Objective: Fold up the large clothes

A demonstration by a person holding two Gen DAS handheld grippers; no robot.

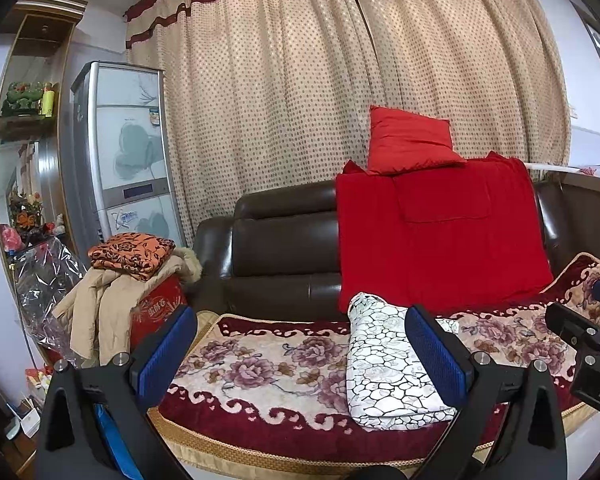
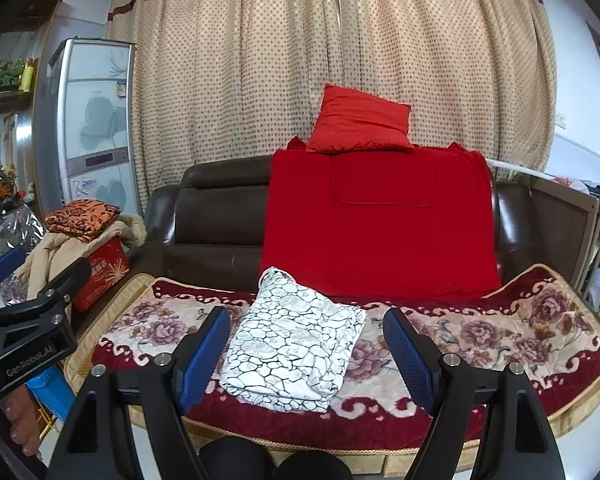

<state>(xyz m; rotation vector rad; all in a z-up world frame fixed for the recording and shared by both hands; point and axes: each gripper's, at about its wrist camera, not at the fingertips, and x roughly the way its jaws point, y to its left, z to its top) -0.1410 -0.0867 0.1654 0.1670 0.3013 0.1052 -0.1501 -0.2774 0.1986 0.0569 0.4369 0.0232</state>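
A white garment with a black crackle pattern (image 2: 296,344) lies folded into a compact rectangle on the floral sofa cover (image 2: 500,332). It also shows in the left wrist view (image 1: 384,360). My left gripper (image 1: 300,356) is open and empty, held back from the sofa's front edge, left of the garment. My right gripper (image 2: 306,352) is open and empty, held in front of the garment, its blue pads (image 2: 204,356) apart on either side of it in view. Neither gripper touches the cloth.
A red blanket (image 2: 380,224) drapes the brown leather sofa back (image 2: 212,216), with a red cushion (image 2: 360,124) on top. Left of the sofa stands a red box (image 2: 104,272) piled with a beige coat and an orange patterned cloth (image 2: 80,216). A tall air conditioner (image 1: 128,152) and a spotted curtain (image 1: 300,80) stand behind.
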